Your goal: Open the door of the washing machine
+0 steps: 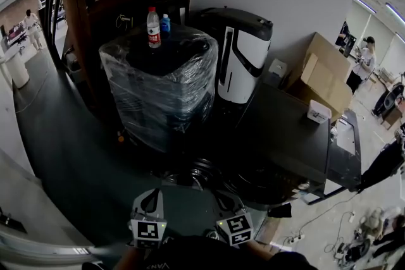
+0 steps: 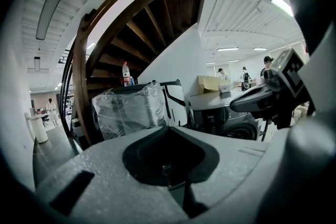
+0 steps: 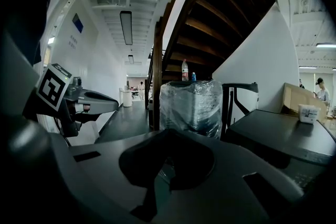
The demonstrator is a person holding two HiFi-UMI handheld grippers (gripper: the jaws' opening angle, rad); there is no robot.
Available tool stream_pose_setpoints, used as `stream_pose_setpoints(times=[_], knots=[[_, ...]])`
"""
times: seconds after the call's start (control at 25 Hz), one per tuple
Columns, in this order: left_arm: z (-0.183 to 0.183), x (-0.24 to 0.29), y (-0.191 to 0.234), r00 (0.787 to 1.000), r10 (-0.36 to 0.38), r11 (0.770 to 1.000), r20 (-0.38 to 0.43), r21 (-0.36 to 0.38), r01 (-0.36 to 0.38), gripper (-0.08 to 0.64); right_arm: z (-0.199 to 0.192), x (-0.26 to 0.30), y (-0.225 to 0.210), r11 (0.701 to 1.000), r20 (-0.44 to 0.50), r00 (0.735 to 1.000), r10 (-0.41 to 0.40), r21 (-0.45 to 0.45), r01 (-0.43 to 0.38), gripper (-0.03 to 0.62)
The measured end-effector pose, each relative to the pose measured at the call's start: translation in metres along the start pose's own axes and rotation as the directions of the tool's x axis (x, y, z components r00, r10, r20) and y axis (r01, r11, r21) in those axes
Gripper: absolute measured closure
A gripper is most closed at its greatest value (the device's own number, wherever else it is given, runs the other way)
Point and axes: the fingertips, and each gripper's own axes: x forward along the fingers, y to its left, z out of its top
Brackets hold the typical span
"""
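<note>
Left gripper (image 1: 150, 200) and right gripper (image 1: 223, 200): jaws fully closed, holding nothing, side by side before the washing machine (image 1: 285, 136).

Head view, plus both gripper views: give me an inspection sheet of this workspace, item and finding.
Surface: dark glossy floor.
Job's things: dark washing machine, small white box on top; its door is too dim to judge, no gripper on it.
Clutter: plastic-wrapped appliance carrying a water bottle and a blue-capped bottle; white-and-black appliance; cardboard box.
Grippers: left gripper and right gripper both shut, empty.
Cables: power strip and loose cables on the floor.
Surroundings: wooden staircase; person far off.
</note>
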Motion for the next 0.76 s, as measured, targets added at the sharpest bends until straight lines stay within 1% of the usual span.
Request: stream_pose_setpoints(times=[0.16, 0.36, 0.52, 0.64, 0.76], knots=[[-0.003, -0.007, 0.008, 1.000, 0.009, 1.000, 0.002, -0.007, -0.009, 0.541, 0.002, 0.001, 0.004, 1.000, -0.009, 1.000, -0.007, -0.007, 0.007, 0.591], [-0.008, -0.014, 0.015, 1.000, 0.004, 1.000, -0.004, 0.001, -0.004, 0.541, -0.001, 0.002, 0.011, 1.000, -0.028, 0.999, -0.019, -0.007, 0.018, 0.591], [-0.009, -0.016, 0.026, 0.999, 0.010, 1.000, 0.041, 0.014, -0.011, 0.541, -0.002, 0.004, 0.018, 1.000, -0.037, 0.999, -0.026, -0.005, 0.026, 0.591], [-0.014, -0.022, 0.029, 1.000, 0.002, 1.000, 0.014, -0.009, -0.002, 0.541, -0.003, 0.004, 0.025, 0.999, -0.040, 0.999, -0.035, 0.001, 0.035, 0.591], [-0.022, -0.022, 0.034, 1.000, -0.004, 1.000, 0.020, 0.007, 0.004, 0.543, -0.002, 0.006, 0.032, 0.999, -0.040, 0.998, -0.041, 0.010, 0.042, 0.591]])
